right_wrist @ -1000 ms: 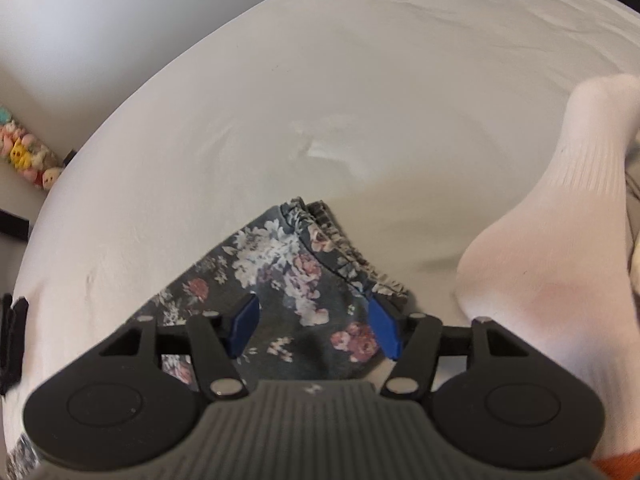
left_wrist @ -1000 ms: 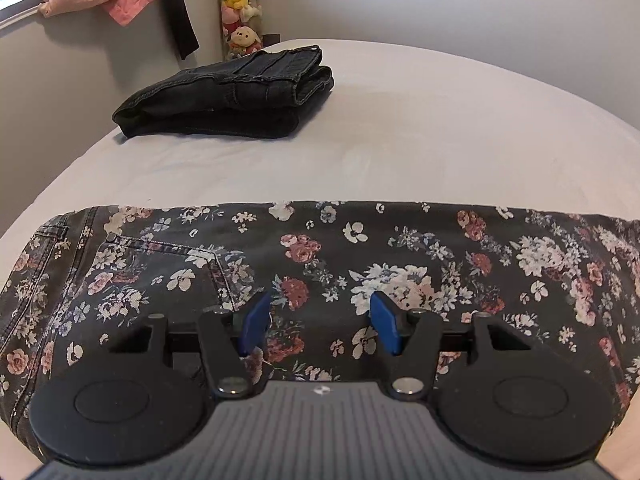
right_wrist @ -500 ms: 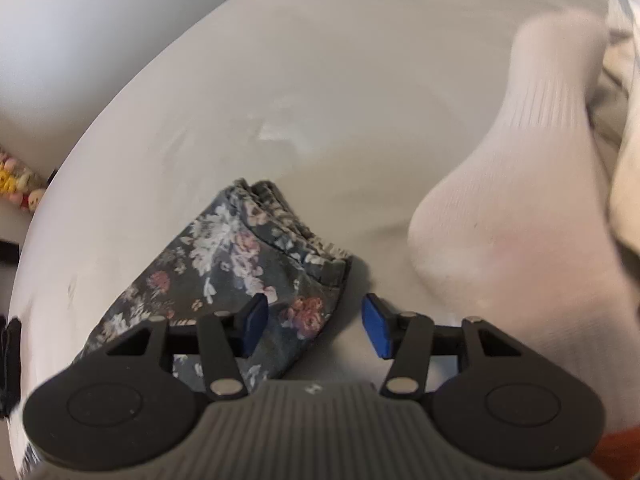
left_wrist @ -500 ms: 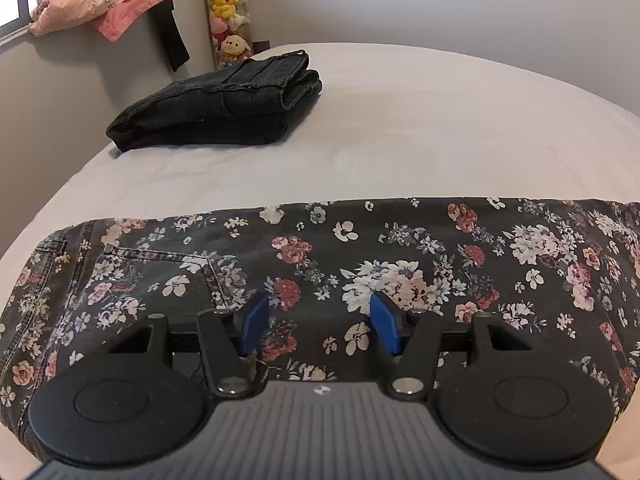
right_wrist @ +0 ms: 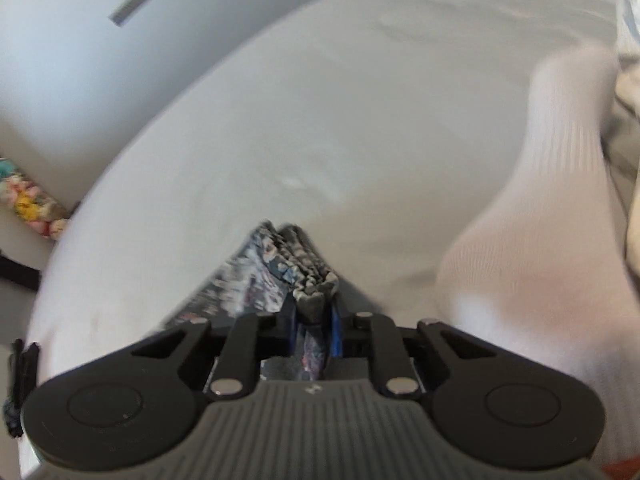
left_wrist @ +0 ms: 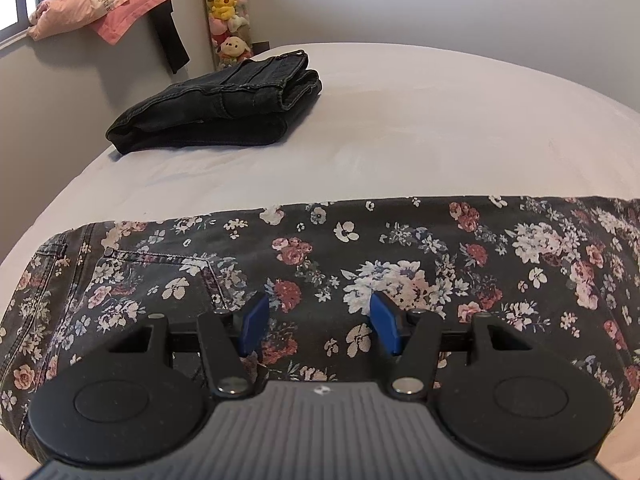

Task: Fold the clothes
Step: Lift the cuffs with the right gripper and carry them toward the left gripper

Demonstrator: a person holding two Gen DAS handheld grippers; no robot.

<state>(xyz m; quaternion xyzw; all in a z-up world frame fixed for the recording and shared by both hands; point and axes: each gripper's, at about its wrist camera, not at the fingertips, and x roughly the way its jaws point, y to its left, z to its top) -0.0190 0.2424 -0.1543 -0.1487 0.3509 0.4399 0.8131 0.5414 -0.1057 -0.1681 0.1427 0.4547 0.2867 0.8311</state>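
Observation:
Dark floral trousers [left_wrist: 400, 256] lie flat across the white bed [left_wrist: 420, 128], waistband and pocket to the left. My left gripper [left_wrist: 316, 322] hovers open just above the cloth near the pocket, nothing between its blue pads. In the right wrist view, my right gripper [right_wrist: 314, 322] is shut on the frayed leg hem of the floral trousers [right_wrist: 280, 272], which bunches up between the pads. This view is blurred by motion.
Folded black jeans [left_wrist: 224, 104] rest on the far left of the bed. A pink pillow [left_wrist: 104, 4] sits on the window ledge, plush toys [left_wrist: 226, 4] in the corner. A person's foot in a white sock [right_wrist: 540, 220] is planted on the bed right of my right gripper.
My right gripper moved onto the trouser hem and shut on it; it was open before. The left gripper stayed open and shifted only slightly over the cloth.

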